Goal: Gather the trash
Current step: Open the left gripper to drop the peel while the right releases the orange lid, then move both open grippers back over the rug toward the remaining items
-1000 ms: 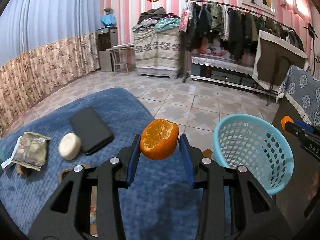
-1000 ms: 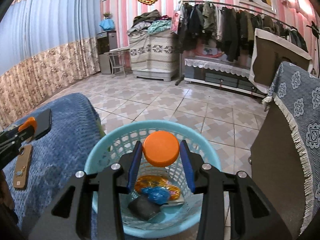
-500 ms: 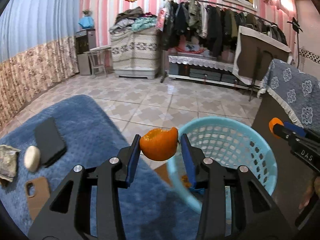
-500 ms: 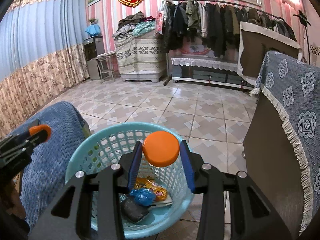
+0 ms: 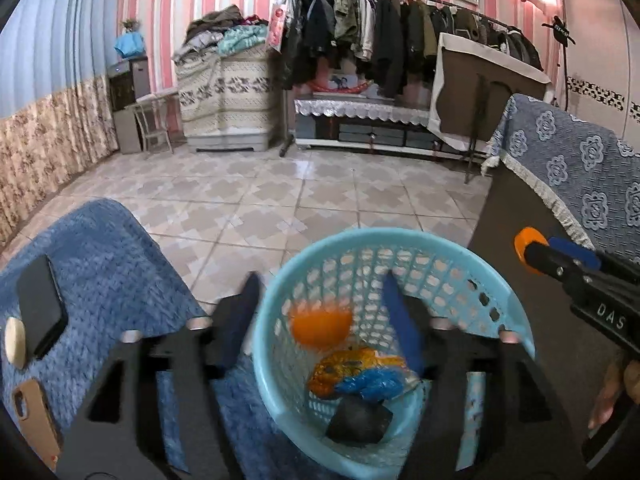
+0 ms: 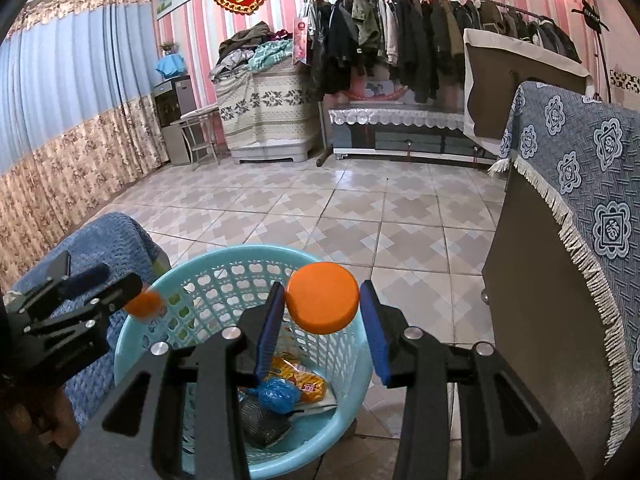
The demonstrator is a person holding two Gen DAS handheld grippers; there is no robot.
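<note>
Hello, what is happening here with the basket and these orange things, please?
A person is collecting trash with two handheld grippers. The left gripper has just opened above the light blue basket, and the orange peel is falling in, onto wrappers already there. The right gripper holds an orange cap over the basket, not yet released.

A lived-in home room: coats are hanging on a clothes rail (image 6: 440, 0), folded laundry (image 6: 256, 52) is piling up, curtains (image 6: 60, 120) are covering one wall.
</note>
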